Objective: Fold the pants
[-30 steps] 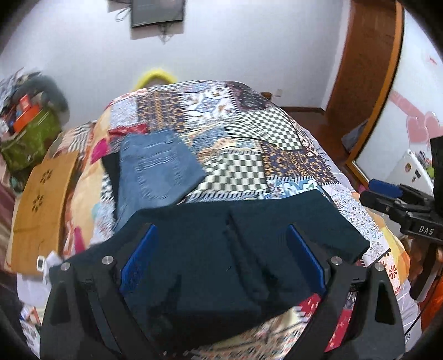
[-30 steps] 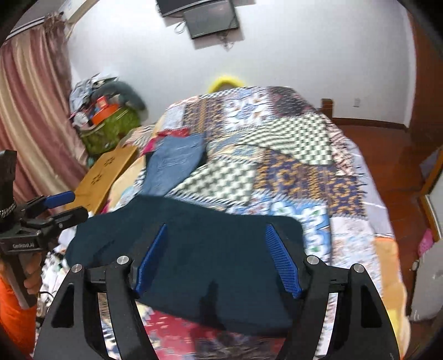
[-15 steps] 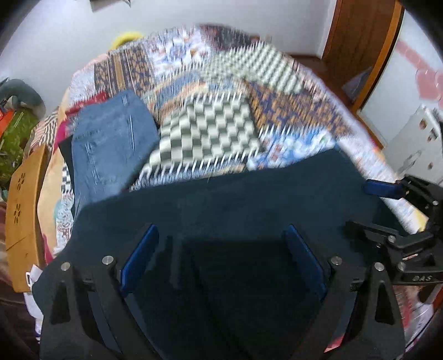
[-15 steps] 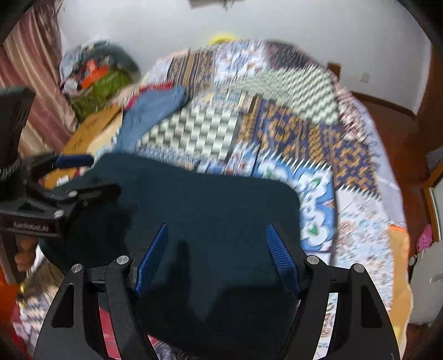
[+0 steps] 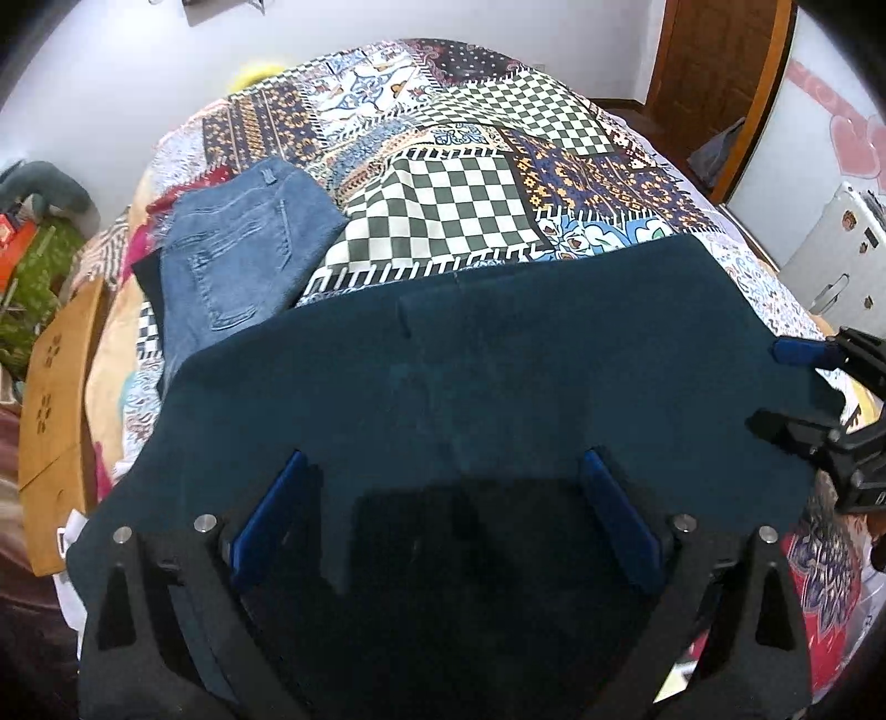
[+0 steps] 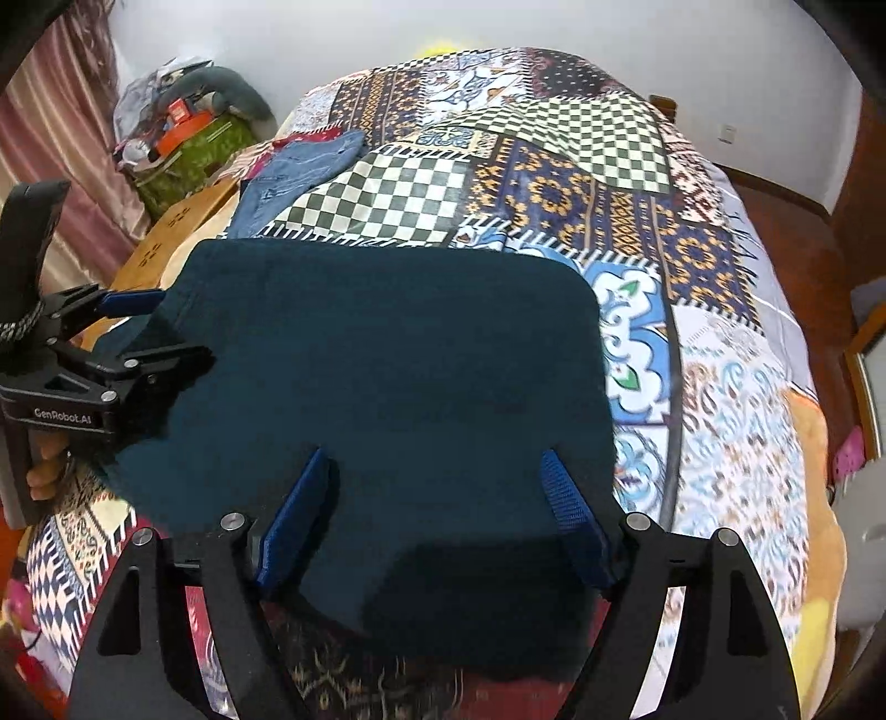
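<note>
**A:** What is shown on the bed?

**B:** A patchwork quilt in checks and floral prints is spread over the bed. A pair of dark teal pants, folded into a broad flat panel, is laid across the near end of the quilt. Farther back on the left side, a folded pair of blue jeans is seen lying on the quilt, apart from the teal pants.

**A:** How are the two grippers placed?

**B:** The left gripper is held over the near part of the teal pants and angled steeply downward. Its jaws have just been opening and are now spread very wide; the cloth is seen beneath and between the blue pads, but nothing is pinched. The right gripper is held likewise over the right portion of the same pants. Its jaws have also just been opening and are set well apart, with the fabric lying flat under them and not gripped.

**A:** Can each gripper be seen from the other camera?

**B:** Yes. In the right wrist view the left gripper is seen at the left edge of the pants, with fingers wrapped round its handle. In the left wrist view the right gripper is seen at the pants' right edge.

**A:** What else is visible?

**B:** A wooden board is seen beside the bed on the left, and a white wall behind.
</note>
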Demonstrator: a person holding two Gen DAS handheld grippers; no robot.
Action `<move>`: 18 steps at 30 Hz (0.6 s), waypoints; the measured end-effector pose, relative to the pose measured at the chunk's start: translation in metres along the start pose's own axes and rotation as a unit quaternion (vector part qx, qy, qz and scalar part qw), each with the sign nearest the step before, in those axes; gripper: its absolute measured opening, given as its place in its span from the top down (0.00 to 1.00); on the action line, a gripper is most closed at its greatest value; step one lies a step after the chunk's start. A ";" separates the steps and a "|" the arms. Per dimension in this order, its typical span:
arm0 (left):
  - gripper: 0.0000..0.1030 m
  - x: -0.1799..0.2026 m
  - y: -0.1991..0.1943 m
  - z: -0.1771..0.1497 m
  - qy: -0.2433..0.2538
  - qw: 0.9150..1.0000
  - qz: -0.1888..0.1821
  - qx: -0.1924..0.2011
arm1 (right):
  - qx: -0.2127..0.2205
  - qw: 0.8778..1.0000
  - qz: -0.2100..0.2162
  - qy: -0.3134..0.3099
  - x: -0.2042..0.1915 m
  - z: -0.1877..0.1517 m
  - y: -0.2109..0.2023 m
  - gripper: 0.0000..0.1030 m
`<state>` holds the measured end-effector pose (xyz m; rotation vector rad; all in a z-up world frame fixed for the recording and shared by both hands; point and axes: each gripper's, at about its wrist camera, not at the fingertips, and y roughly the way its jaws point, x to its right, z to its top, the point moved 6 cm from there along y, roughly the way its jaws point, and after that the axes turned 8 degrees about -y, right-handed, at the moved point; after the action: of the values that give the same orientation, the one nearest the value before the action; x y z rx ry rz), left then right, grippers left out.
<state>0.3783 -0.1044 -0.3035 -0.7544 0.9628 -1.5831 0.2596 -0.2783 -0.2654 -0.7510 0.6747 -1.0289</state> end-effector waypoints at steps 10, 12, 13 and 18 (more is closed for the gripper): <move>0.04 -0.016 -0.052 -0.015 -0.003 0.999 0.022 0.046 | 0.006 1.000 -0.028 0.012 -0.002 -0.007 -0.021 0.23; 0.04 -0.025 -0.067 -0.018 -0.009 0.998 0.027 0.062 | 0.002 0.999 -0.033 0.010 -0.002 -0.006 -0.024 0.23; 0.04 -0.030 -0.074 -0.019 -0.014 0.997 0.027 0.068 | -0.001 0.999 -0.035 0.007 -0.003 -0.005 -0.026 0.23; 0.04 -0.064 -0.107 -0.030 -0.051 0.993 0.034 0.100 | 0.007 0.999 -0.045 -0.010 -0.015 0.006 -0.037 0.23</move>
<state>0.3172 -0.0269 -0.2225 -0.6499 0.7354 -1.5393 0.2406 -0.2746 -0.2296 -0.7854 0.6205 -1.1059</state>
